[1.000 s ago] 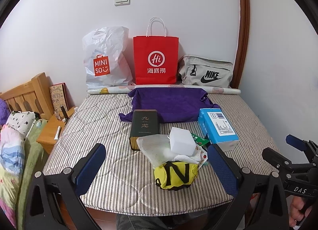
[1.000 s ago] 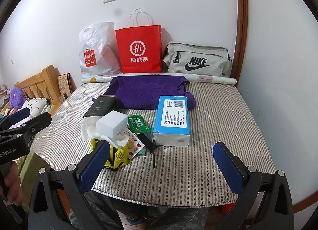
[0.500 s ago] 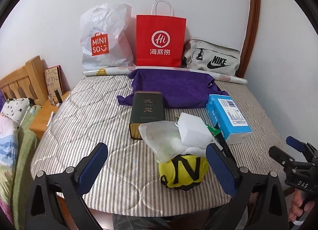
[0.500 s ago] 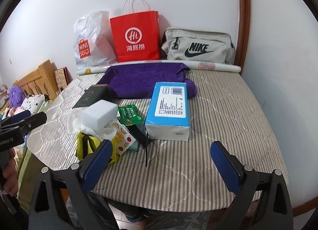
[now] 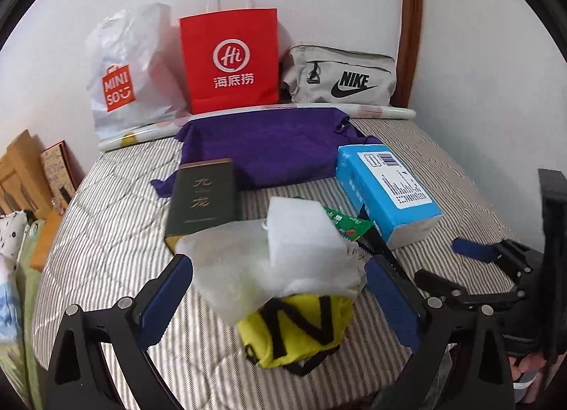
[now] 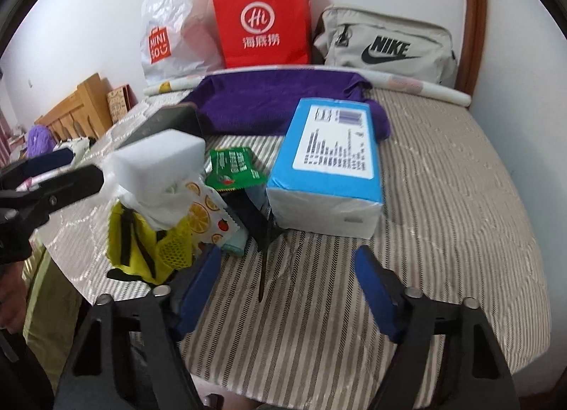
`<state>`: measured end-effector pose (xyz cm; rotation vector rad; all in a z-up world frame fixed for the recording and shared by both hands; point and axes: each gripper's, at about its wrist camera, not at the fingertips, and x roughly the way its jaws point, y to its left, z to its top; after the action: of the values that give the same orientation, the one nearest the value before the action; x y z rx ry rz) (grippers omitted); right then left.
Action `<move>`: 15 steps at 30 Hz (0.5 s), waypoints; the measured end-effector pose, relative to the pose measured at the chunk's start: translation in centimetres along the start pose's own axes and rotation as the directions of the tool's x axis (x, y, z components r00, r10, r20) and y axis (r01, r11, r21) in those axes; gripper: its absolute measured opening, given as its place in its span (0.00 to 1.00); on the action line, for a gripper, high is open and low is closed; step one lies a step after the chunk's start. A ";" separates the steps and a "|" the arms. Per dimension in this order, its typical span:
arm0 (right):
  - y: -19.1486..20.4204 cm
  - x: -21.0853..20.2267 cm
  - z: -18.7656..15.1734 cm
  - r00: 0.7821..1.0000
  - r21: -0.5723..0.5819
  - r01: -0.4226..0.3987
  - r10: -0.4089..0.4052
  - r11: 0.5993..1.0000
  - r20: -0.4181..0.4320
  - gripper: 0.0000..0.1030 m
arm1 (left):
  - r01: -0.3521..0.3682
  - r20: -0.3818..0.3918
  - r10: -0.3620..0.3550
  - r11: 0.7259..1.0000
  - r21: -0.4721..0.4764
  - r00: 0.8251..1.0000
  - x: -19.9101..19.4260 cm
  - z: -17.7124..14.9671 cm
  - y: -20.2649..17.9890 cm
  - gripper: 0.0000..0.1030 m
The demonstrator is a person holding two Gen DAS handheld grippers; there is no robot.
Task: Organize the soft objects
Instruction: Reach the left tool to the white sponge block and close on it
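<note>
The left gripper (image 5: 276, 293) stands wide, unclenched, around the white pile at lower centre; the right gripper (image 6: 287, 289) is closing on nothing; best to pinch the yellow pouch (image 5: 301, 325) low, sparing the white sponge (image 5: 301, 232).

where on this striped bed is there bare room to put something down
Bare striped mattress lies right of the blue tissue pack, and left of the dark green box. Crowded: the middle pile around the white foam block and yellow mesh bag.

Sponge block (image 5: 301, 229) atop pouch (image 5: 297, 325); tissue pack (image 5: 382, 190) right, cloth (image 5: 262, 147) behind, 3 bags by wall.
</note>
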<state>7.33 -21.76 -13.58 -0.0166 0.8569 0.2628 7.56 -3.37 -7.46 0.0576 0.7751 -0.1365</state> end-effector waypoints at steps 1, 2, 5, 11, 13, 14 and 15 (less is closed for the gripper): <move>0.0 0.4 0.0 1.000 -0.004 -0.003 0.003 1.000 -0.007 0.63 | -0.002 -0.004 0.002 1.000 -0.002 1.000 0.3 0.1 -0.1 0.96; -0.1 0.9 0.1 1.000 -0.006 -0.007 0.007 1.000 -0.014 0.62 | -0.001 -0.007 0.001 1.000 -0.005 1.000 0.5 0.1 -0.1 0.96; -0.1 2.0 0.0 0.999 -0.010 -0.025 0.025 1.000 -0.024 0.58 | 0.009 -0.016 -0.010 1.000 -0.012 1.000 1.3 0.1 -0.1 0.96; 0.1 4.3 -0.2 0.997 -0.005 -0.053 0.053 0.999 -0.056 0.43 | 0.014 -0.023 -0.015 0.999 -0.031 1.000 2.5 0.3 0.1 0.96; 0.2 5.0 -0.3 0.996 -0.012 -0.063 0.062 0.998 -0.065 0.31 | 0.023 -0.020 -0.023 0.999 -0.025 1.000 2.8 0.3 -0.1 0.96; 0.3 5.4 -0.4 0.995 -0.017 -0.073 0.071 0.997 -0.068 0.26 | 0.017 -0.024 -0.018 1.000 -0.015 1.000 3.0 0.3 -0.3 0.96; 0.3 5.6 -0.5 0.994 -0.020 -0.084 0.083 0.996 -0.070 0.19 | 0.006 -0.030 -0.006 1.000 -0.002 1.000 3.3 0.4 -0.5 0.96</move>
<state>10.43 -20.29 -18.09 -0.0111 0.9244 0.3520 10.09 -4.20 -9.51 0.0553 0.8059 -0.1407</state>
